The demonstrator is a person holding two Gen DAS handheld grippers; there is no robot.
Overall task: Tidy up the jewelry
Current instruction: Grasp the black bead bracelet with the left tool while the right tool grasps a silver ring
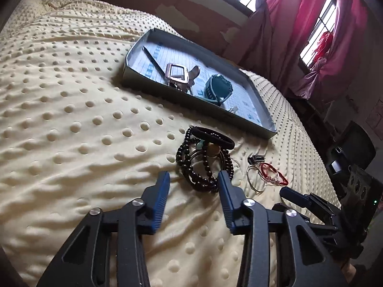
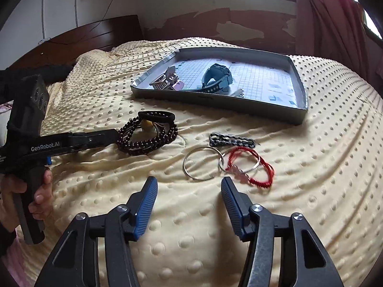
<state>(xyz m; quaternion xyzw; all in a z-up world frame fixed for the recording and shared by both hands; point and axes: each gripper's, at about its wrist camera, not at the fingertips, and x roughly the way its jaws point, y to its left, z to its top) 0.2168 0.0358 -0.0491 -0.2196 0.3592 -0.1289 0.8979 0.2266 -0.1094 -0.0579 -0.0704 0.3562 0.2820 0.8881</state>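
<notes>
Blue-padded fingers of the left hand-held gripper [image 1: 194, 179] stand wide apart just short of the dark bead bracelets [image 1: 203, 162], one tip touching the pile's right edge and nothing held. These bracelets lie heaped on the cream dimpled bedspread [image 1: 71, 119] with a black hair band [image 1: 213, 135] on top. To their right, well apart on the same bedspread, rest a small black-and-white clip [image 2: 231, 140], two thin silver bangles [image 2: 203, 165] overlapping each other, and a red cord bracelet [image 2: 251, 167] lying across the right bangle. The right hand-held gripper [image 2: 189, 186] hangs just in front of the bangles — fingers spread wide, empty. Farther back sits a shallow grey tray [image 2: 215, 100] — inside it a square-framed piece [image 1: 176, 71] at the left, a teal watch [image 2: 216, 79] near the middle. Pink curtains [image 1: 311, 35] hang at the window on the right.
</notes>
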